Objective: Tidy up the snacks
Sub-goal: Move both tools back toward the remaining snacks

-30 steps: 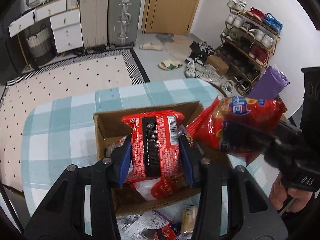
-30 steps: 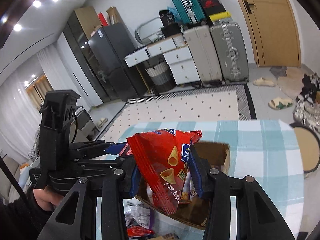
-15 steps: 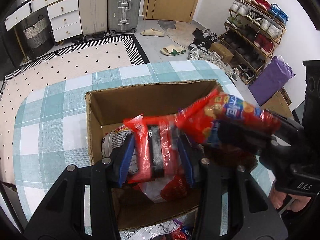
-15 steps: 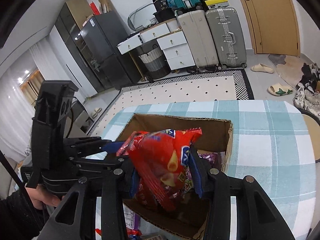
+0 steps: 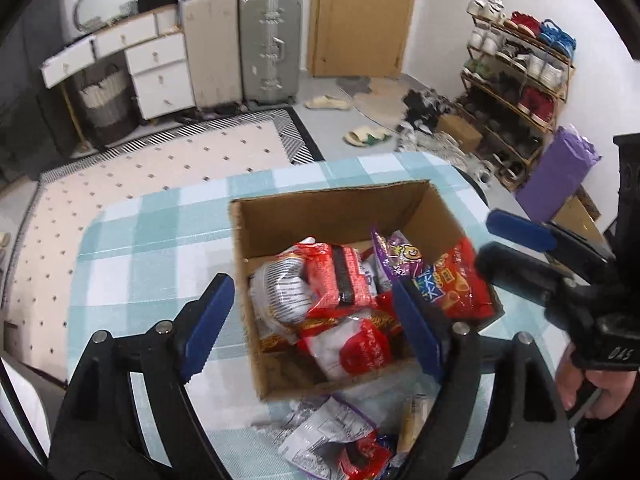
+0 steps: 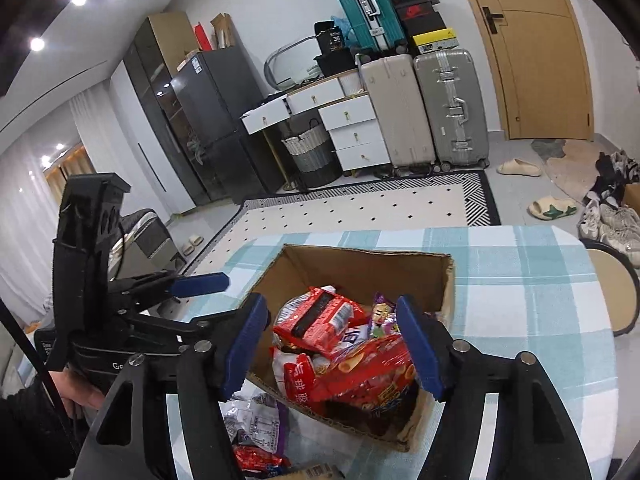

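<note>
One box [image 5: 328, 216] sits at frame centre on the checked worktop [image 5: 152, 248], holding several snack packs, their count unclear. Both grippers, left [image 5: 312, 324] and right [image 6: 336, 344], have just been opening; their jaws stand released over the box, gripping nothing. Two suitcases [image 5: 244, 44] stand upper centre.

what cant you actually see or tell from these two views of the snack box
- Bottom of the cardboard box: both views, buried under the packets.
- Purple packet in the box: left wrist view, partly behind the red chip bag; print too small to read.
- Loose packets on the table: both views, cut off by the bottom edge and hidden by gripper fingers.
- The person: only hands, at the frame edges.
</note>
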Motion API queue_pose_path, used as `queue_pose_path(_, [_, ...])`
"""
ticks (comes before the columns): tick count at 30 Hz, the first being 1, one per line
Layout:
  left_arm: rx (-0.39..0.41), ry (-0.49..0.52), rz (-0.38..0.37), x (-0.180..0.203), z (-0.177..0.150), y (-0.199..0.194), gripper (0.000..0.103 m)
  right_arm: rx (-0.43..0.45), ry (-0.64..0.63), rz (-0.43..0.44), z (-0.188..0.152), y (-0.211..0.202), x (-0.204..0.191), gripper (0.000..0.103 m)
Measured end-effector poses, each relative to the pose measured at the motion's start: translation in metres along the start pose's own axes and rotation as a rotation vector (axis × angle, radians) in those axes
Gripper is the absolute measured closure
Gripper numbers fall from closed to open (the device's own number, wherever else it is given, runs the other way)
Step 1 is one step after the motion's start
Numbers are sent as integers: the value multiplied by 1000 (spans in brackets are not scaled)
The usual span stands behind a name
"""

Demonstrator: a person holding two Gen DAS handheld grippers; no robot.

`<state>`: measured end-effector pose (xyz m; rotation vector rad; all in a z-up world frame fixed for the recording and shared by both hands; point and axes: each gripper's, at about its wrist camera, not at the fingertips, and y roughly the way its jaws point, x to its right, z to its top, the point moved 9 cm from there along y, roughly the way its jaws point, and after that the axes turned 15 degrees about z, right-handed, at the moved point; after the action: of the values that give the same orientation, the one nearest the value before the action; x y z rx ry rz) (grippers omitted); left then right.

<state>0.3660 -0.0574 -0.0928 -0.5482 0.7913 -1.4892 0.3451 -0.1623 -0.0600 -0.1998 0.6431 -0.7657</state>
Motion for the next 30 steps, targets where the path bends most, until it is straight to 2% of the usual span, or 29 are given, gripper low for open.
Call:
queue_pose_path(2, [14,-16,-25,-1,-6,-14,23,15,-4,7,-2,-9,-7,34])
queue_pose_path(5, [35,-29,-20,-2,-16,-34,23,24,-31,34,-7,-21,-21,33])
queue_pose_path(10, [92,-53,-7,-5,-40,-73,22,96,-122,47,-19,-53,-56,15])
queue_pose_path(14, [130,-89,-12,-7,-60,-100,18,109,-180,33,-42,-70,-78,15])
queue_pose_path(18, [142,-123,-27,-11,-85,-119,17,136,-164,51,-71,-85,-93,9])
queue_pose_path(21, [139,-149,-18,-19,-109,-125,10,142,-164,35,-93,-90,-99,7])
queue_pose_path(23, [134,-171,-18,-27,-120,-123,1,145,-164,27,-109,-92,-101,6])
queue_pose_path(26, [118,-195,-55,-36,-140,-119,1,130,-197,-26,-127,-89,-102,6])
queue_pose_path(28, [91,-213,-37,-46,-156,-113,1,128,-231,-48,-139,-87,-108,6])
queue_pose_path(30, [73,-238,-56,-52,-169,-107,1,139,-245,-52,-148,-87,-111,4])
